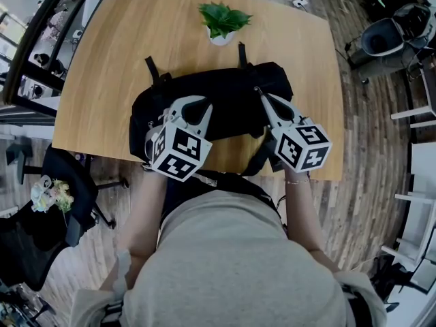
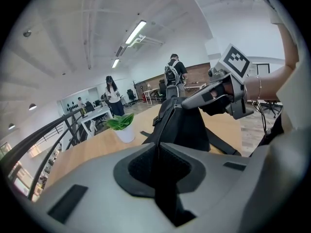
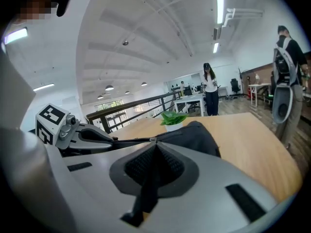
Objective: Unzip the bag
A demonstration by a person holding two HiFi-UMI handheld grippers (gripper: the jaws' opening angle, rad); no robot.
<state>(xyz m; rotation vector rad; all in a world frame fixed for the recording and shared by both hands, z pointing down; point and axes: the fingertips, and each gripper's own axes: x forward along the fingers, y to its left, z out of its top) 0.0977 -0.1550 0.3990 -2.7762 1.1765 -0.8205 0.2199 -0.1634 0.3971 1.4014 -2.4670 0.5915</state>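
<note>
Both pinching bag, left gripper, right gripper

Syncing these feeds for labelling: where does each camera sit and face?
Head view: on the person's head, looking steeply down at table, black bag, left gripper and right gripper; torso and forearms show.
Left gripper view: on the left gripper, looking along jaws closed on bag fabric toward the right gripper and wrist.
Right gripper view: on the right gripper, looking along its closed jaws across the bag to the left gripper; torso at left.
Shared: both gripper views show the potted plant.
</note>
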